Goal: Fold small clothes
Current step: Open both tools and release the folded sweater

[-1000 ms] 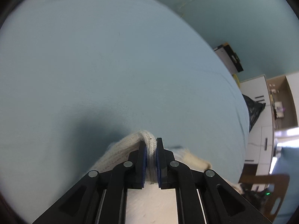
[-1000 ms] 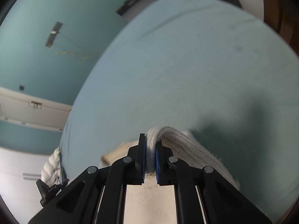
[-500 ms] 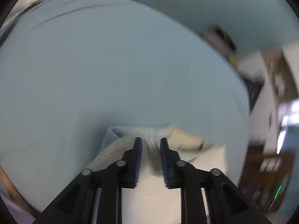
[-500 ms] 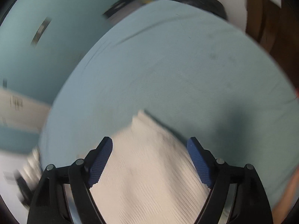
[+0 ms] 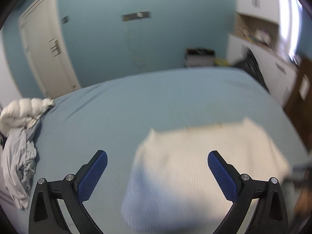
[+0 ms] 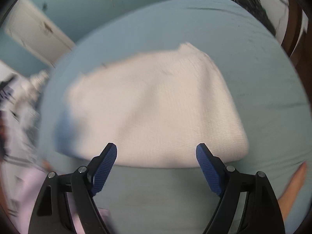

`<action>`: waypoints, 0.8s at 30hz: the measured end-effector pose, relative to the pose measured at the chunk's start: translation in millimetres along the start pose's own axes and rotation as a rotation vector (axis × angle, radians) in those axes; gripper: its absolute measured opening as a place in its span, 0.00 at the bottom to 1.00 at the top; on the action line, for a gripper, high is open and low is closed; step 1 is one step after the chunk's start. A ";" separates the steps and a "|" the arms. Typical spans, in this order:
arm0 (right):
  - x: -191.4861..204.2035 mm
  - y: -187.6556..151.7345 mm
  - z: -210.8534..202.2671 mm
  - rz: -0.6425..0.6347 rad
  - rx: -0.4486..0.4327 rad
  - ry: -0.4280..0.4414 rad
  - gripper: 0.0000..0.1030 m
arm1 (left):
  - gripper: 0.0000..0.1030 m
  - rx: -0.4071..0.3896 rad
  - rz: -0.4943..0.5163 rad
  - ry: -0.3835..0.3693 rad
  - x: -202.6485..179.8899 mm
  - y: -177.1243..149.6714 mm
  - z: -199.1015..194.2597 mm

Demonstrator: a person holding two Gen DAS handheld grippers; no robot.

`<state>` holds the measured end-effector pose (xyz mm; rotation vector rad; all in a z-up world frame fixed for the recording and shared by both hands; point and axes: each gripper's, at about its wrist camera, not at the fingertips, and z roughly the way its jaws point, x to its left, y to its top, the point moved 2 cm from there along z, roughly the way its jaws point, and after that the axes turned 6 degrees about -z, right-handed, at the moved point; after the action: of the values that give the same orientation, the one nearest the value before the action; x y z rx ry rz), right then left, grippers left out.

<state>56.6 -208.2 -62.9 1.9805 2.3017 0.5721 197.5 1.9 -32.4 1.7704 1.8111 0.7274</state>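
A cream knitted garment (image 5: 195, 165) lies folded flat on the light blue bed (image 5: 156, 97); it also shows in the right wrist view (image 6: 152, 107). My left gripper (image 5: 157, 160) is open and empty, raised above the garment's near left part. My right gripper (image 6: 156, 154) is open and empty, just in front of the garment's near folded edge. Both views are blurred by motion.
A pile of grey and white clothes (image 5: 19, 146) lies at the bed's left edge. A white door (image 5: 46, 54) and blue wall stand behind the bed, white cabinets (image 5: 263, 48) at the right. A hand (image 6: 292, 183) shows at the right.
Both grippers let go of the garment's edge, opened wide and pulled back and up. The garment now lies folded on the bed.
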 end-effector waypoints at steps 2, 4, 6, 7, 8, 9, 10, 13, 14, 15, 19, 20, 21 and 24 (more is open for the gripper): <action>-4.8 -1.6 10.6 -0.055 0.044 -0.086 0.78 | 1.00 0.001 0.040 -0.007 -16.9 -32.6 4.7; -13.0 -4.7 12.7 -0.065 0.038 -0.114 0.78 | 1.00 0.022 0.040 -0.011 -25.5 -50.6 16.3; -25.4 -6.9 12.7 -0.062 0.021 -0.145 0.78 | 1.00 0.091 0.048 -0.029 -29.3 -62.3 37.6; -26.5 -5.2 15.0 -0.057 0.015 -0.153 0.78 | 1.00 0.129 0.060 -0.038 -30.5 -67.0 47.7; -30.3 -4.6 16.5 -0.054 0.010 -0.160 0.78 | 1.00 0.145 0.066 -0.040 -30.3 -70.1 55.0; -29.7 -3.2 21.1 -0.055 0.005 -0.168 0.78 | 1.00 0.155 0.075 -0.040 -28.7 -72.3 63.1; -29.8 -2.7 24.9 -0.062 -0.002 -0.187 0.78 | 1.00 0.165 0.079 -0.040 -28.8 -74.9 70.9; -30.9 1.7 41.0 -0.110 -0.015 -0.257 0.78 | 1.00 0.266 0.021 -0.101 -18.9 -86.2 93.9; -32.2 3.8 44.4 -0.118 -0.015 -0.271 0.78 | 1.00 0.305 -0.009 -0.121 -15.6 -91.2 100.9; -34.5 5.5 48.5 -0.112 -0.011 -0.269 0.78 | 1.00 0.335 -0.030 -0.120 -13.5 -99.0 107.1; -53.5 6.6 62.9 -0.037 0.019 -0.212 0.78 | 0.99 0.393 -0.063 -0.074 -6.9 -103.7 121.1; -59.1 4.8 62.6 -0.023 0.022 -0.223 0.78 | 0.99 0.387 -0.067 -0.074 -5.5 -104.9 120.4; -64.0 3.8 62.8 -0.014 0.024 -0.231 0.78 | 0.99 0.381 -0.073 -0.067 -4.2 -104.2 119.4; -74.8 -1.3 61.0 0.016 0.031 -0.213 0.78 | 0.99 0.379 -0.097 -0.067 0.1 -107.3 120.6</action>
<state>85.5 -265.7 -134.9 1.9677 2.1822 0.3104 201.1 4.3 -193.8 1.8922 2.0760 0.2944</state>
